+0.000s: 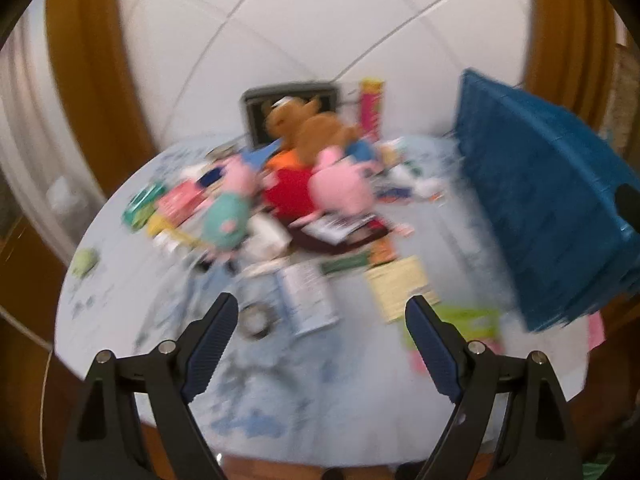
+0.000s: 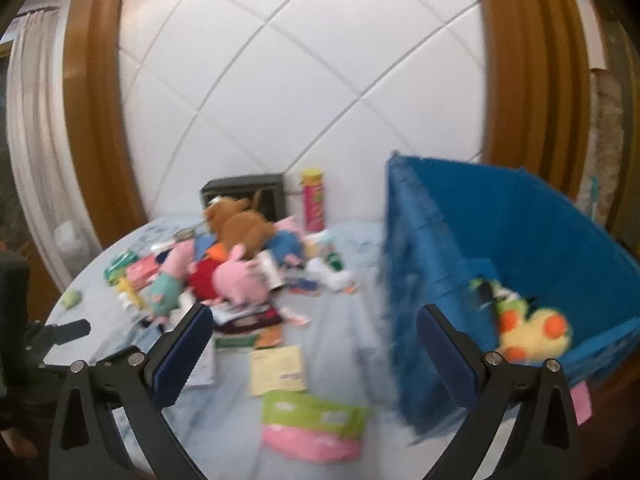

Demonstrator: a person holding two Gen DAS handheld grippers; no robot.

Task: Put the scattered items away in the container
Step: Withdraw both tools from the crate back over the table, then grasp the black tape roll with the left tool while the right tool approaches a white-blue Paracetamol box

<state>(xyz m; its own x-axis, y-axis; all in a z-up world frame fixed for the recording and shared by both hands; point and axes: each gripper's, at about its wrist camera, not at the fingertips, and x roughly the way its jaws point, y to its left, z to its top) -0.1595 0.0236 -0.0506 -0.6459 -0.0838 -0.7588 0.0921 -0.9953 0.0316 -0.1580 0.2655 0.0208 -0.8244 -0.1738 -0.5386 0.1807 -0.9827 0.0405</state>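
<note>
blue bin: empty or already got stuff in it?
Not empty. The right wrist view shows a yellow plush toy with orange spots lying inside the blue bin. Most items remain scattered on the table.

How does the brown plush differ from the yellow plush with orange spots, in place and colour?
The brown plush lies atop the pile on the table, outside the blue container; the yellow plush already sits inside that container. The brown one looks plain brown; the yellow one carries orange spots. Both are soft toys, and neither gripper touches them.
</note>
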